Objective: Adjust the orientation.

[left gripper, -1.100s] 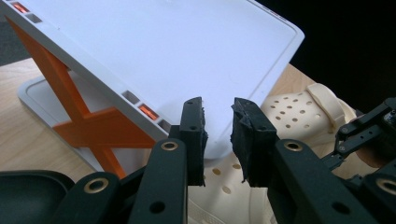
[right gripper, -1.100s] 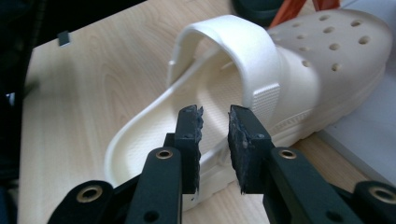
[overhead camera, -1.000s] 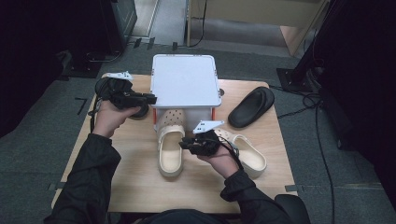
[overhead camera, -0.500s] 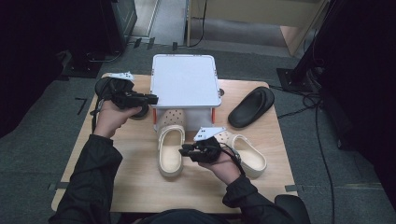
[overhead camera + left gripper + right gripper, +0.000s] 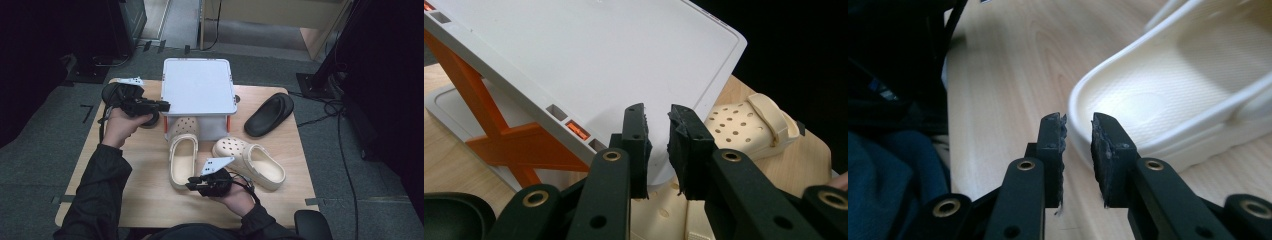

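Your right tongs sit low over the near part of the desk, just beside the heel of the left clog. In the right gripper view the pads stand a narrow gap apart with nothing between them, and they have just been closing. The clog's heel rim lies just beyond the tips, not inside the gap.

Your left tongs hover at the left edge of the white rack, also nearly together and holding nothing; they too have just been closing. A black slide seems to lie under that hand.

The right clog lies just right of your right hand, a third cream clog is tucked under the rack, and another black slide lies far right.

Risks from here:
- The gap in your right tongs looks too narrow for the rim. Push in like this and you likely shove the clog far-ward into the one under the rack instead of gripping it.
- The rim is smooth and rounded; a shallow pinch could slip off when you lift.
- Your cable trails against the right clog and may drag it.
- A swing of your left tongs could knock the rack's top.
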### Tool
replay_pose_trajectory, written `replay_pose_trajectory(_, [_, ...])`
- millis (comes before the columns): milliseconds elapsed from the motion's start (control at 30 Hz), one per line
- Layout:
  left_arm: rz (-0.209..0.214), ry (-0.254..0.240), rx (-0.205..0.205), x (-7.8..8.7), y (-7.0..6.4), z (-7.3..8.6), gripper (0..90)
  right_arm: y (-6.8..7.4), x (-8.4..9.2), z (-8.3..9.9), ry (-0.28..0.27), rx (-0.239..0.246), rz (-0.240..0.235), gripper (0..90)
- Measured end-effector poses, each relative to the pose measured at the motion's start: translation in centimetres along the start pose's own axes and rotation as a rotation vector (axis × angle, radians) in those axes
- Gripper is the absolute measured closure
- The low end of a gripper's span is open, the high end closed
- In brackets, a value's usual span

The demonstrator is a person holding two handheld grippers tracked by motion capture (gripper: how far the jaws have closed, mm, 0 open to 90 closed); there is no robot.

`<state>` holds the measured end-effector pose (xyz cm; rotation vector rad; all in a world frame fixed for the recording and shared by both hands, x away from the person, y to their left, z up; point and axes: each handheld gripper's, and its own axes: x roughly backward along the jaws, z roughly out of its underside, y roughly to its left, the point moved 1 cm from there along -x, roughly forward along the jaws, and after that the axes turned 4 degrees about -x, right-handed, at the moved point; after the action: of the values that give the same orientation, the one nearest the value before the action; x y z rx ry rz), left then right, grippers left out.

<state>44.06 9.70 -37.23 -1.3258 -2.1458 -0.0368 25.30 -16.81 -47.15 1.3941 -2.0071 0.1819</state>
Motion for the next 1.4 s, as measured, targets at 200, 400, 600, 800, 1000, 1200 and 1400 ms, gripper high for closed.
replay_pose_trajectory(200, [-0.003,-0.003,0.004,-0.1,0.0,0.0,79.1,1.0,-1.2,0.7,0.039,0.019,-0.026,76.9])
replay_pose_trajectory(400, [-0.007,-0.001,0.000,-0.2,0.0,-0.1,80.1,1.1,-2.2,1.2,0.069,0.010,-0.030,77.1])
replay_pose_trajectory(600, [-0.009,0.000,-0.006,-0.2,-0.1,-0.1,81.3,0.6,-3.4,1.2,0.073,0.017,-0.009,80.7])
replay_pose_trajectory(800, [-0.008,0.002,-0.010,-0.3,-0.2,-0.1,81.8,0.8,-3.6,1.0,0.083,0.062,0.025,81.4])
replay_pose_trajectory(1000, [-0.009,0.001,-0.009,-0.3,-0.2,-0.1,81.9,0.0,-3.5,0.4,0.067,0.054,0.065,81.6])
replay_pose_trajectory(1200, [-0.010,0.001,-0.009,-0.3,-0.2,-0.1,82.2,-1.2,-3.5,-0.4,0.035,0.024,0.073,82.5])
replay_pose_trajectory(1400, [-0.013,0.003,-0.010,-0.3,-0.2,-0.1,82.3,-1.7,-4.1,-1.3,0.029,0.030,0.098,81.9])
